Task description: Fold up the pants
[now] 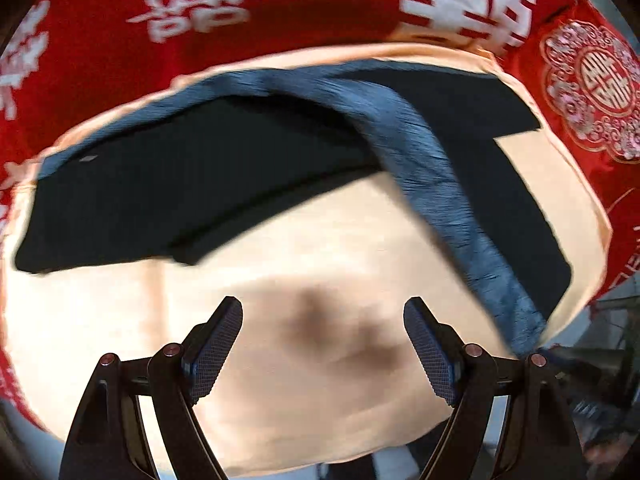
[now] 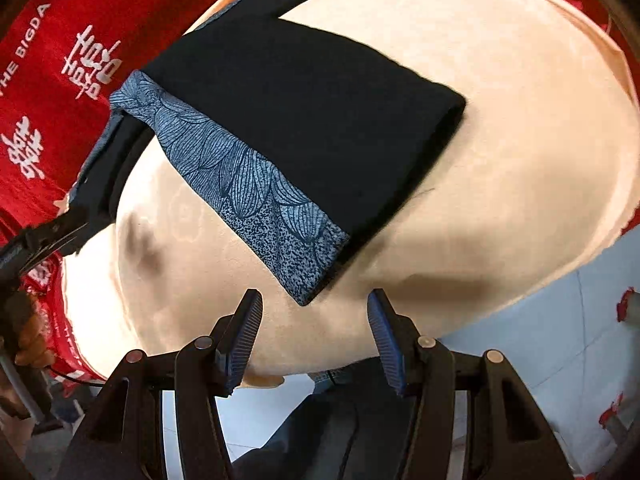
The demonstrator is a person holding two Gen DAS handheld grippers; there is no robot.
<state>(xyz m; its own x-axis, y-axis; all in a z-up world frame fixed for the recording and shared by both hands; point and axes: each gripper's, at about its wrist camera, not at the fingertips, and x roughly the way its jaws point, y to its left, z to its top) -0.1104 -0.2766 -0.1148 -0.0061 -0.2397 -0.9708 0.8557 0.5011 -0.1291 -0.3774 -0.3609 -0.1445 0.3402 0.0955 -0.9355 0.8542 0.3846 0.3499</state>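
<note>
Two tongs, left tongs (image 1: 322, 340) and right tongs (image 2: 315, 334), stand apart, gripping nothing. One pair of black pants (image 2: 304, 100) with one blue patterned stripe (image 2: 248, 196) lies on one cream sheet (image 2: 500, 120).

Cream cloth-covered surface (image 2: 500, 92), red bedspread with white characters (image 1: 100, 52), pale tiled floor (image 2: 532, 344)

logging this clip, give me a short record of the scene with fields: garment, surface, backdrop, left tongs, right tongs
garment: black pants with blue patterned band, lying flat, legs apart
surface: cream cloth under the pants
backdrop: red fabric with white characters beyond the cloth
left tongs: open, empty, over bare cream cloth
right tongs: open, empty, just short of the blue band's corner
</note>
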